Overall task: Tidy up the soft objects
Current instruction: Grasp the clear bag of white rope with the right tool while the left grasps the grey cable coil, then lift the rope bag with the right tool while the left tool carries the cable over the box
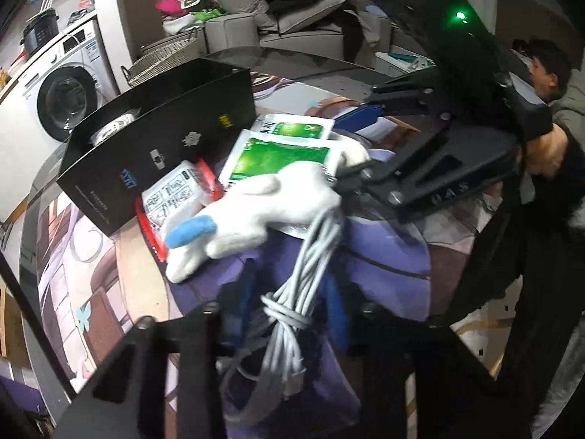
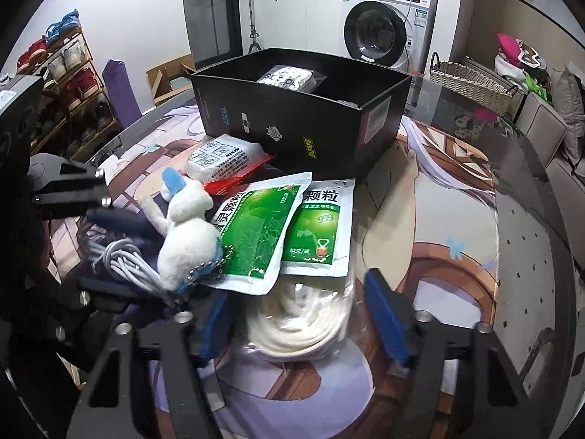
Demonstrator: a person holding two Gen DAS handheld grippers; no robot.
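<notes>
A grey cable bundle (image 1: pixel 296 292) lies between my left gripper's (image 1: pixel 292 314) blue pads; the jaws stand around it, and I cannot tell if they grip it. The bundle also shows in the right wrist view (image 2: pixel 126 261). A white plush with a blue tip (image 1: pixel 256 205) (image 2: pixel 186 234) lies beside it. My right gripper (image 2: pixel 303 314) is open around a coil of white rope in clear wrap (image 2: pixel 307 322). Two green sachets (image 2: pixel 263 234) and a white tissue pack (image 2: pixel 223 159) lie before the black box (image 2: pixel 292 124).
The black box (image 1: pixel 153 146) holds a wrapped item (image 2: pixel 289 77). A printed mat (image 2: pixel 431 219) covers the glass table. A wicker basket (image 2: pixel 471 84), a washing machine (image 2: pixel 384 25) and a sofa (image 1: pixel 292 25) stand beyond. A person (image 1: pixel 555 117) is at the right.
</notes>
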